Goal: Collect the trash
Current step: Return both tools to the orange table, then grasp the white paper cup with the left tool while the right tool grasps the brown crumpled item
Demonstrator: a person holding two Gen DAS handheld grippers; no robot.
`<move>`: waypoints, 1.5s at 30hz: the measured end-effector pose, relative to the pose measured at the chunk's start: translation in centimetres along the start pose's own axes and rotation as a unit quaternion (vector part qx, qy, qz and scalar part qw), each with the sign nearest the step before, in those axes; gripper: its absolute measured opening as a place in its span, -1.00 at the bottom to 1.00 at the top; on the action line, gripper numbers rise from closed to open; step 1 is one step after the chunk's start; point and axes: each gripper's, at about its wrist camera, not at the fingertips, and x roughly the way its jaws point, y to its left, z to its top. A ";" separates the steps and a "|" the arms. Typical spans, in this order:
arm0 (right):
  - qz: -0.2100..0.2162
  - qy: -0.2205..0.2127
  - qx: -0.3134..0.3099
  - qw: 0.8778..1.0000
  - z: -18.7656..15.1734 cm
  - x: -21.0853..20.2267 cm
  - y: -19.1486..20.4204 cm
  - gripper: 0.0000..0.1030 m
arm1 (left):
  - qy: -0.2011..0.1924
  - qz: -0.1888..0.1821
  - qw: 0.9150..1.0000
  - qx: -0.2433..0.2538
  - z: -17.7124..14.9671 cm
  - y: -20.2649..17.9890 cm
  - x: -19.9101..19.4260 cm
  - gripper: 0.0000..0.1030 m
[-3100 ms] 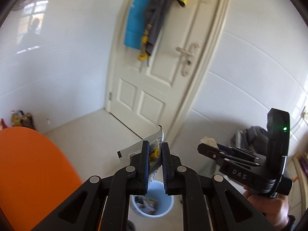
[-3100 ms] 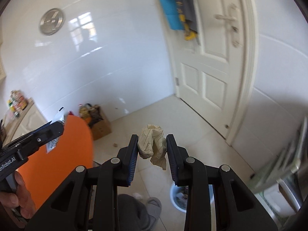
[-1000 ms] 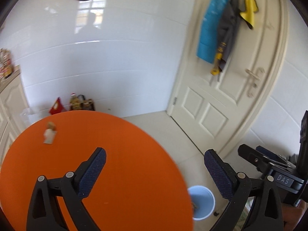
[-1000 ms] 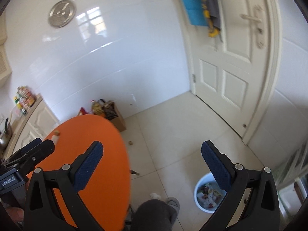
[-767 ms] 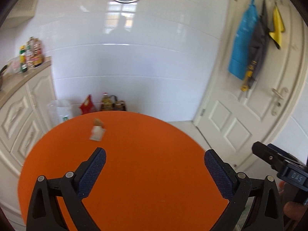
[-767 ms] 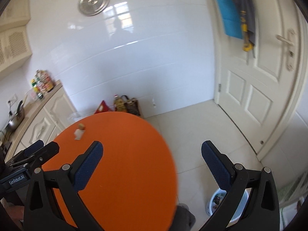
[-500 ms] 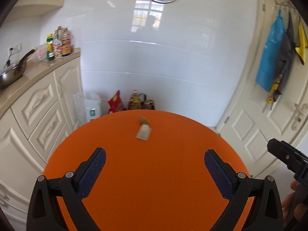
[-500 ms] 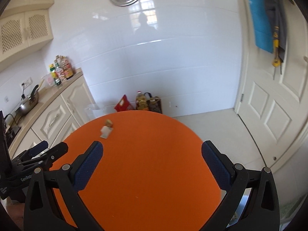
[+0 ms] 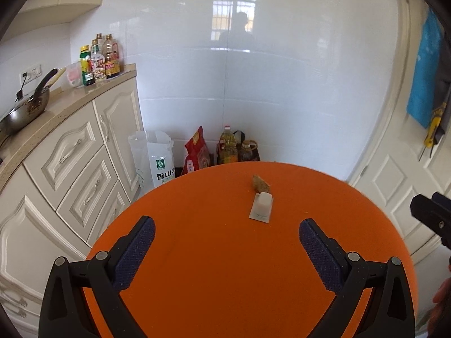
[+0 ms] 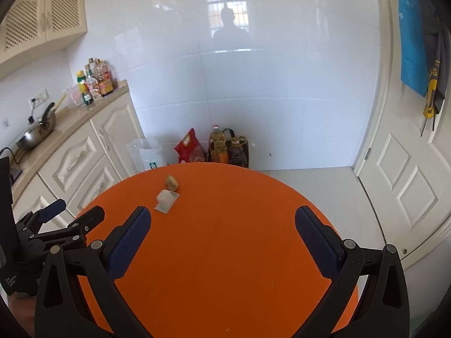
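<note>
- Our left gripper (image 9: pixel 227 249) and right gripper (image 10: pixel 222 239) gape wide, empty.
- Packet (image 9: pixel 261 210) at twelve o'clock on the surface (image 9: pixel 225 276): light, flimsy; we pinch its raised middle.
- Crumb (image 9: pixel 260 183) behind looks crumbly.

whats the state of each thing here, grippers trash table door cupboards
left gripper: open, empty, over the table
right gripper: open, empty, over the table
white packet: lying flat on the table, untouched
brown scrap: on the table, just behind the packet
orange table: holds only those two pieces
door: shut
cabinet doors: shut
</note>
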 end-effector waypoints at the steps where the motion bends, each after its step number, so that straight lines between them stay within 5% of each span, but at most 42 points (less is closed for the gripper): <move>1: -0.002 0.006 0.002 1.000 0.1 0.9 -0.3 1.00 | 0.005 0.002 1.000 0.007 0.9 -0.6 2.0 0.95; 14: -0.008 0.070 0.028 0.997 0.4 10.1 -2.8 1.00 | 0.076 -0.016 0.995 0.063 6.9 -6.9 22.2 0.84; 15: -0.007 0.073 0.028 0.997 0.3 10.5 -2.9 1.00 | 0.080 -0.029 0.995 0.060 7.3 -6.8 23.2 0.63; 16: -0.007 0.075 0.027 0.997 0.3 10.9 -2.8 1.00 | 0.090 -0.045 0.993 0.055 7.7 -7.0 24.3 0.19; 17: -0.007 0.077 0.026 0.997 0.3 11.1 -2.8 1.00 | 0.092 -0.047 0.993 0.054 8.0 -6.8 25.1 0.16; 19: -0.002 0.077 0.026 0.997 0.5 11.5 -2.4 1.00 | 0.087 -0.061 0.993 0.051 8.8 -6.5 26.4 -0.50; 31: 0.075 0.101 -0.046 0.991 1.6 16.9 5.0 0.97 | 0.065 -0.052 0.996 -0.023 11.8 -0.7 29.6 -0.68; 39: 0.098 0.118 -0.087 0.984 1.5 20.8 10.1 0.56 | 0.059 -0.037 0.996 -0.054 13.5 2.7 32.4 -0.68; 44: 0.074 0.115 -0.122 0.983 0.9 21.7 11.3 -0.51 | 0.056 -0.043 0.995 -0.068 14.6 3.3 34.2 -0.68; 45: 0.081 0.118 -0.111 0.984 0.9 21.4 10.9 -0.51 | 0.054 -0.045 0.995 -0.069 13.5 3.0 33.3 -0.68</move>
